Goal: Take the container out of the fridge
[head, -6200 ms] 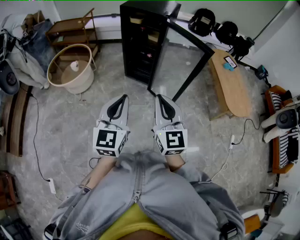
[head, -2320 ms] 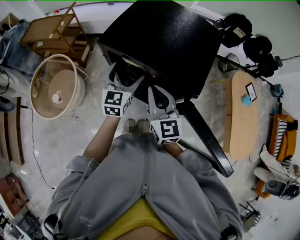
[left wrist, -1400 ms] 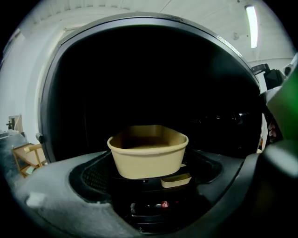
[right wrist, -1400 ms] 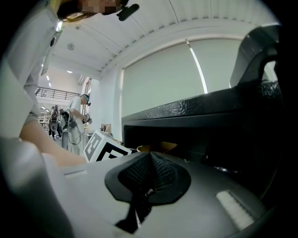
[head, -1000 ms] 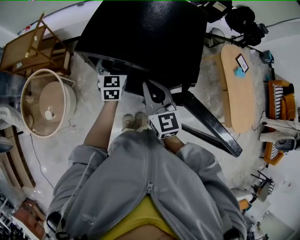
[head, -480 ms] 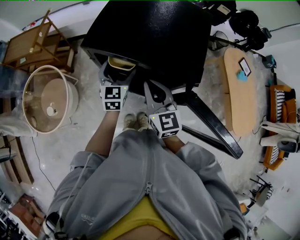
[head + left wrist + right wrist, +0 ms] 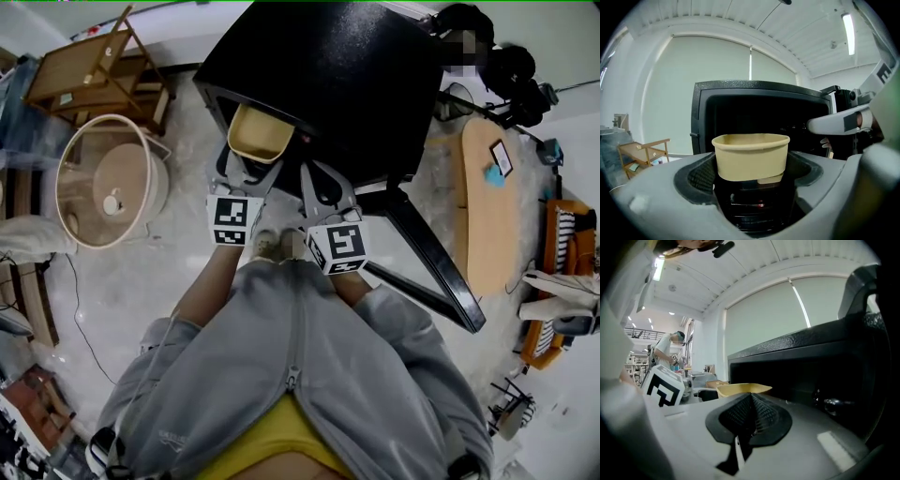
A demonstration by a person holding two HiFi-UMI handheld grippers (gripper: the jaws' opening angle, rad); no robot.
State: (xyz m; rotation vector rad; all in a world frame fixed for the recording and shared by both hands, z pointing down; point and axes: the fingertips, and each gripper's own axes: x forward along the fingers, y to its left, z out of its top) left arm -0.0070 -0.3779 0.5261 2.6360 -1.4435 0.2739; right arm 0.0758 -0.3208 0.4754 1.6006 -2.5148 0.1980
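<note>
Head view: person stands at the black fridge (image 7: 337, 75), its door (image 7: 427, 267) swung open to the right. Left gripper (image 7: 251, 161) is clamped on the tan container (image 7: 258, 133), which sits just in front of the fridge's top front edge and looks to be outside the cabinet. It is upright with its open mouth up, and nothing shows inside it. Right gripper (image 7: 316, 176) is just beside it on the right, near the fridge front, carrying nothing. Left gripper view: container (image 7: 751, 154) sits square between the two jaws, which press on its side walls. It is level, with its rim above the pads. The dark fridge opening (image 7: 759, 112) is behind it, not around it. A small pale thing shows just under the container's base, and I cannot tell what it is. Right gripper view: jaws together, pads meeting with nothing between. The container rim (image 7: 743, 389) shows off to the left, and the fridge front (image 7: 811, 366) is ahead and to the right. Judgement on progress: grasp done and lift done, and the container seems clear of the shelf and at or just past the fridge mouth, so the take-out is nearly complete. Left to do, likely: draw it fully away from the fridge, keep it level, and put it somewhere. The door is open and the right gripper is free for it.
</note>
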